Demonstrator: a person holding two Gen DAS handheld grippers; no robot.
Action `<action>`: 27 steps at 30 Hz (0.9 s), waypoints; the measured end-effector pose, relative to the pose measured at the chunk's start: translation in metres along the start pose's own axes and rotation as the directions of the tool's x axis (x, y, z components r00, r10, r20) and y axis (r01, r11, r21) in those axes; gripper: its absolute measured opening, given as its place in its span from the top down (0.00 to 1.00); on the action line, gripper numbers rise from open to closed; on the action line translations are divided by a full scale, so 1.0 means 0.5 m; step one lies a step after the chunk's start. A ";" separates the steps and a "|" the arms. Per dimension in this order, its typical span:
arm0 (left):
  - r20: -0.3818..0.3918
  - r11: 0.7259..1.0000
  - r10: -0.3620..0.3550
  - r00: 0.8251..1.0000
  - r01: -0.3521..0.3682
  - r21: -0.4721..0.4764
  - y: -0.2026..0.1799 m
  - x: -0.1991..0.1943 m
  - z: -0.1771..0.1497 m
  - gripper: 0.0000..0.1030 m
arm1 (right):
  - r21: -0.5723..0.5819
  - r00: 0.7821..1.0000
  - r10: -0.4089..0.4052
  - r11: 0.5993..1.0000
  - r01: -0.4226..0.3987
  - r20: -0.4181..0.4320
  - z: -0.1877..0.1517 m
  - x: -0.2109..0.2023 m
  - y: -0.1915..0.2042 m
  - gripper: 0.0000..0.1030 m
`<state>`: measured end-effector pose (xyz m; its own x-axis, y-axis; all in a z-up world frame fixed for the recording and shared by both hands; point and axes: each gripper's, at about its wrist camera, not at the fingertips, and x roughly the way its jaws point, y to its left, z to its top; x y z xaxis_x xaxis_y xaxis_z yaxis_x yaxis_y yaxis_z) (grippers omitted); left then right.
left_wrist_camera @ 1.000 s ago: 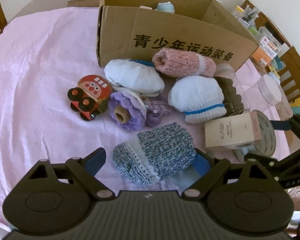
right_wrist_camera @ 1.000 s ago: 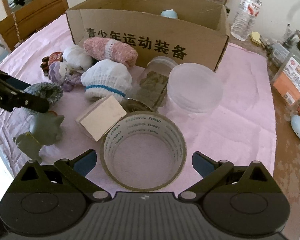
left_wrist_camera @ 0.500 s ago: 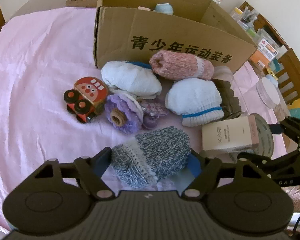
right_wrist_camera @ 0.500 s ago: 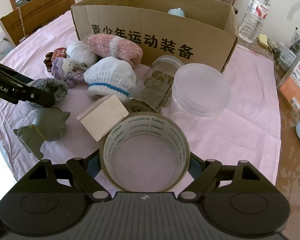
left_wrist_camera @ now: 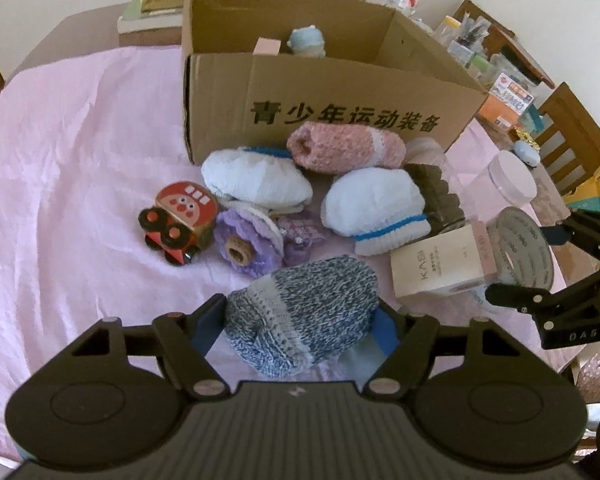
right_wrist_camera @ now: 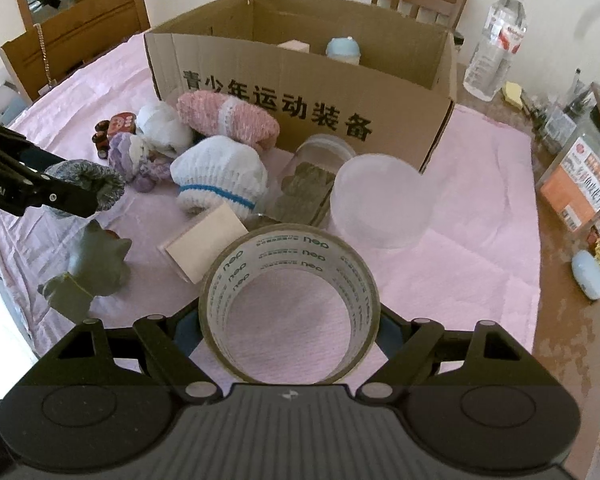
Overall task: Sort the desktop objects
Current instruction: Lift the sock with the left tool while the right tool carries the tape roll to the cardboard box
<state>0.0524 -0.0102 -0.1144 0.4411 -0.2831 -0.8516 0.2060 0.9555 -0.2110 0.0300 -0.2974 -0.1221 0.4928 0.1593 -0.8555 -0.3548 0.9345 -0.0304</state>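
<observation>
A blue-grey knit sock (left_wrist_camera: 312, 300) lies on the pink cloth between the pads of my left gripper (left_wrist_camera: 300, 316). Its jaws are closing and both pads press into the sock. In the right wrist view a roll of clear tape (right_wrist_camera: 288, 252) stands on its edge, and my right gripper (right_wrist_camera: 288, 320) is shut on it, one pad on each side. The open cardboard box (left_wrist_camera: 320, 92) with black Chinese print stands behind the pile and holds a pale blue item and a pink box.
Between grippers and box lie a pink sock (left_wrist_camera: 344, 150), two white socks (left_wrist_camera: 256, 180), a red toy car (left_wrist_camera: 176, 224), a purple yarn flower (left_wrist_camera: 246, 244), a beige carton (left_wrist_camera: 436, 268), clear jars (right_wrist_camera: 384, 204) and a grey-green figure (right_wrist_camera: 88, 268). A water bottle (right_wrist_camera: 496, 40) and clutter line the right table edge.
The left jaws narrowed from wide open onto the blue-grey sock. The right jaws closed in from either side onto the tape roll. Neither hand shifted much.
</observation>
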 end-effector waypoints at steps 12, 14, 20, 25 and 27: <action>0.035 0.997 -0.010 0.999 0.007 0.080 -0.009 -0.047 0.011 0.28 | -0.041 0.999 -0.035 0.999 0.036 0.025 0.004 -0.065 -0.005 0.15; 0.041 0.995 -0.010 0.999 0.006 0.099 -0.012 -0.055 0.012 0.28 | -0.045 0.999 -0.034 0.998 0.035 0.033 0.008 -0.077 -0.007 0.15; 0.054 0.990 -0.010 0.999 0.002 0.142 -0.019 -0.074 0.016 0.28 | -0.085 0.998 -0.033 0.996 0.037 0.054 0.021 -0.105 -0.003 0.15; 0.073 0.986 -0.009 0.997 -0.004 0.168 -0.024 -0.091 0.024 0.28 | -0.123 0.997 -0.037 0.991 0.045 0.070 0.038 -0.122 0.001 0.15; 0.080 0.984 -0.010 0.997 -0.004 0.177 -0.026 -0.097 0.029 0.28 | -0.132 0.996 -0.039 0.990 0.049 0.080 0.045 -0.129 0.001 0.15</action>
<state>0.0408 -0.0099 -0.0635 0.5079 -0.2983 -0.8082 0.3549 0.9273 -0.1192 0.0161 -0.3002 -0.0554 0.5681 0.1475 -0.8096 -0.4317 0.8910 -0.1405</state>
